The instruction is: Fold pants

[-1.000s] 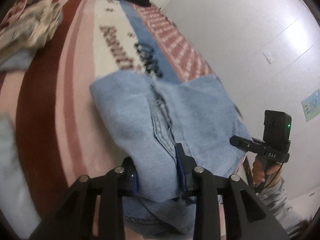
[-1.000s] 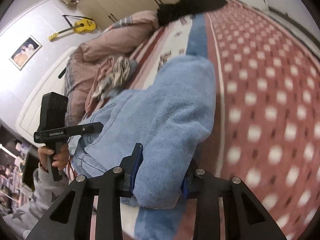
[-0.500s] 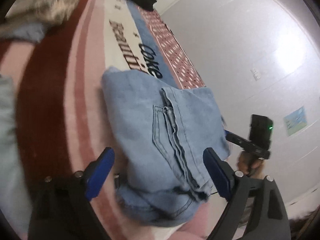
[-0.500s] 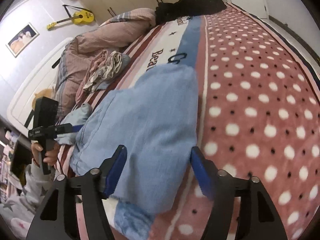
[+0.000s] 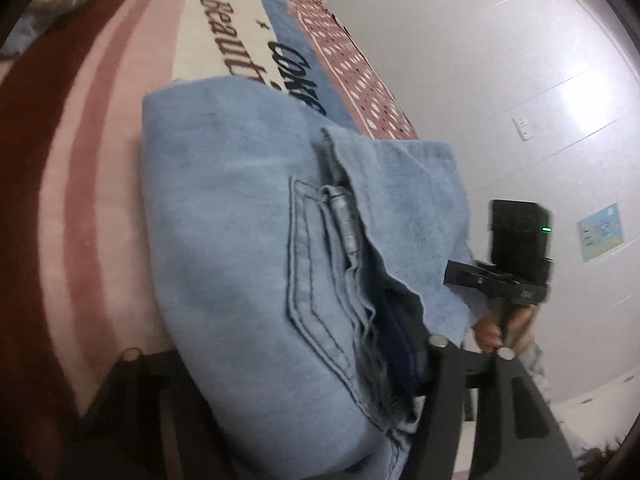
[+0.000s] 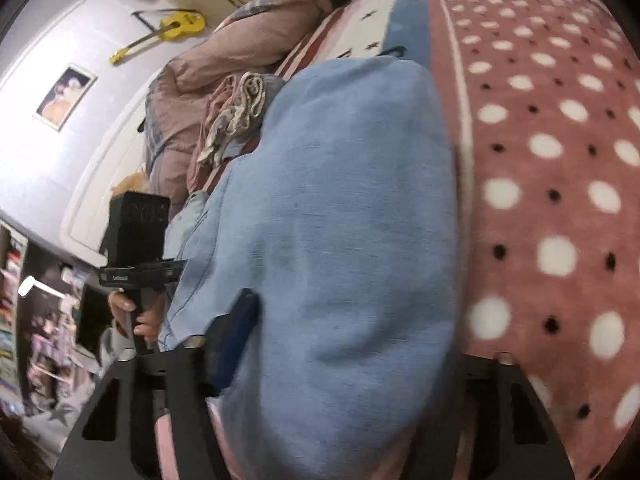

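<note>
While both tongs [image 5: 280, 364] [image 6: 352, 344] stand apart astride the folded pants [image 5: 248, 248], bare blanket [image 6: 560, 160] flanks the bundle's right edge.

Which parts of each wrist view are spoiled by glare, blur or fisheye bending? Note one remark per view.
Left wrist view: a bright glare patch washes out the wall, and the bed blanket stripes bow with fisheye curvature. Right wrist view: motion blur smears the jeans and the dotted blanket; dark shelving at lower left is underexposed.
</note>
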The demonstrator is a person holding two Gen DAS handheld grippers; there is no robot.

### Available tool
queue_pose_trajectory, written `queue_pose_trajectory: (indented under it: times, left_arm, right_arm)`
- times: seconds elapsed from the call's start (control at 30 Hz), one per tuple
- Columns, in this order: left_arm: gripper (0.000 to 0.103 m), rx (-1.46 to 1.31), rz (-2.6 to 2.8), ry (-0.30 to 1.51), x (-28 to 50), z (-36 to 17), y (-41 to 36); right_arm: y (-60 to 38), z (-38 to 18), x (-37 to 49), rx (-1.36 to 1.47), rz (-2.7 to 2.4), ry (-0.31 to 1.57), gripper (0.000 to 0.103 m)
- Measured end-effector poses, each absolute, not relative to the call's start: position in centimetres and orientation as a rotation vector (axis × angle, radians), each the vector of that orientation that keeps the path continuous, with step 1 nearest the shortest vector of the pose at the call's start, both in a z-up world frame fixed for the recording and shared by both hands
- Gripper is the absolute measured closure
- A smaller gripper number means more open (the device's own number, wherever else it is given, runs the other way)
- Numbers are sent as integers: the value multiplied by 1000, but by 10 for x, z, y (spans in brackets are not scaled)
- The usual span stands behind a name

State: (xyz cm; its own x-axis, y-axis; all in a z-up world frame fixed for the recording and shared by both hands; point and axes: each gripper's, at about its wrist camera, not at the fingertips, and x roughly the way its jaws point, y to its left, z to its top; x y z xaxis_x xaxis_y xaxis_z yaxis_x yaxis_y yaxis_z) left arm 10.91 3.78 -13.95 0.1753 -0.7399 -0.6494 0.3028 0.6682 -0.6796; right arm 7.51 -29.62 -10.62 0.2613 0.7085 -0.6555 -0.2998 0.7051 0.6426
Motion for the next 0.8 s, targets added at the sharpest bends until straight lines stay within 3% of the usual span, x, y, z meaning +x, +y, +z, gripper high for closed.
queue_pose_trajectory:
  times: [0.07, 0.13, 0.23, 0.3, 0.37, 0.5, 0.7, 0.8]
  left_arm:
    - [69, -458, -767, 1152, 107, -132, 43]
    - [74, -475, -778, 1123, 104, -122, 47]
    - [74, -446, -779, 1093, 97, -108, 52]
    - [65, -468, -782, 1117, 97, -107, 58]
    - [41, -553, -798, 1164, 106, -116, 63]
    - [40, -550, -822, 1162, 105, -120, 63]
    - [29, -629, -886, 1138, 102, -117, 77]
    - [18, -617, -904, 1129, 99, -114, 75]
  right_arm:
    - [-291, -97, 71, 385, 696, 1083, 64]
    - [-286, -85, 68, 360, 687, 1058, 70]
    - [-276, -70, 61, 330, 679, 1030, 71]
    - [-267, -63, 58, 296, 678, 1032, 72]
    - [-261, -64, 58, 295, 680, 1056, 71]
    - [-249, -74, 52, 231, 658, 1078, 71]
    - [-260, -84, 55, 286, 658, 1096, 70]
    - [-258, -84, 54, 275, 660, 1092, 69]
